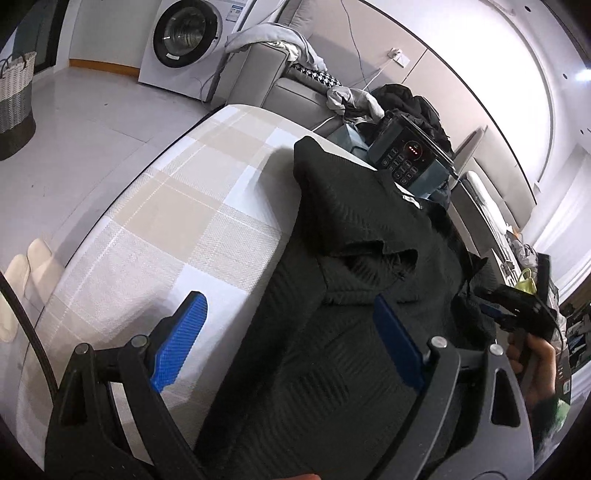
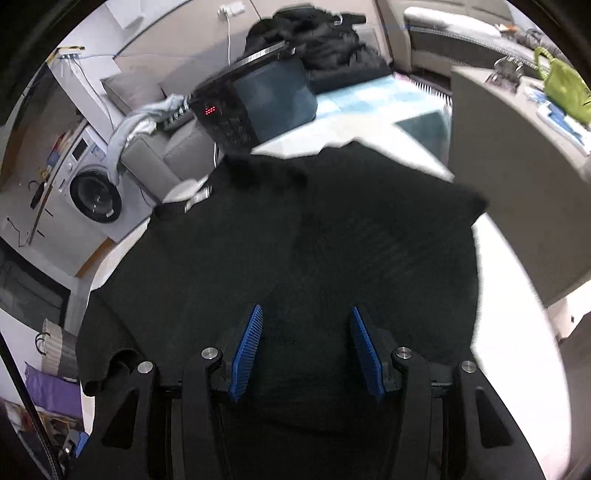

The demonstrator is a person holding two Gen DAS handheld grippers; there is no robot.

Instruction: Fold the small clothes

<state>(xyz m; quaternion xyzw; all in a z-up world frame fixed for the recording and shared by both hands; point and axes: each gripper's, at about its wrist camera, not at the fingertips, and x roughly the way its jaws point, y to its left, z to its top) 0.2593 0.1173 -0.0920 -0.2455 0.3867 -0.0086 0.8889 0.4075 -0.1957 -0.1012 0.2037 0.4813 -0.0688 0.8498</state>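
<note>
The black garment [image 1: 369, 295] lies rumpled on the checked table [image 1: 166, 221] under both released tools, so the wide-spread left gripper [image 1: 288, 343] and half-spread right gripper [image 2: 306, 350] should probably each pinch one edge layer before folding.

Both grippers [image 1: 291, 343] [image 2: 304, 350] agape, downward-tilted

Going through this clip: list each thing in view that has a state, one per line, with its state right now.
Left gripper: open wide, one blue pad over the checked cloth, the other over the garment, holding nothing.
Right gripper: open, above the garment, nothing pinched.
Black garment: spread on the table, rumpled, a sleeve bunched up, not yet folded.
Washing machine: door closed.
Dark appliance with keypad: powered, red display lit.
</note>
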